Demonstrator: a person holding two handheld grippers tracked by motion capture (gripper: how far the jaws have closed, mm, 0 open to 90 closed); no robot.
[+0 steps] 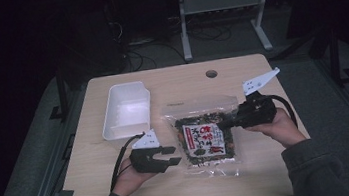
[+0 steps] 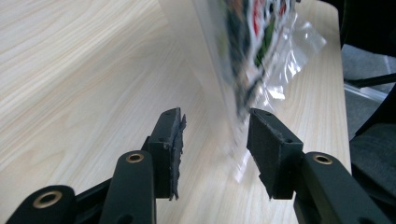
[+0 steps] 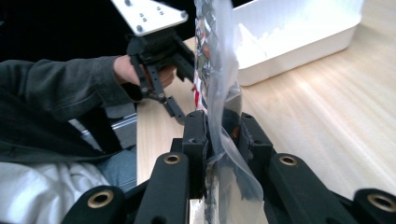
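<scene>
A clear plastic snack bag (image 1: 203, 137) with a red, white and dark green label is held up over the middle of the wooden table (image 1: 184, 192). My right gripper (image 1: 223, 122) is shut on the bag's right edge; in the right gripper view the film (image 3: 219, 93) rises from between the jaws. My left gripper (image 1: 172, 156) stands open just left of the bag, its jaws apart with the bag's lower edge (image 2: 254, 60) close ahead of them. The left gripper (image 3: 175, 109) also appears beyond the bag in the right gripper view.
A white rectangular tub (image 1: 126, 109) sits on the table's left half, behind my left gripper. A round cable hole (image 1: 211, 73) is near the far edge. Dark floor, cables and a desk frame (image 1: 221, 6) lie beyond the table.
</scene>
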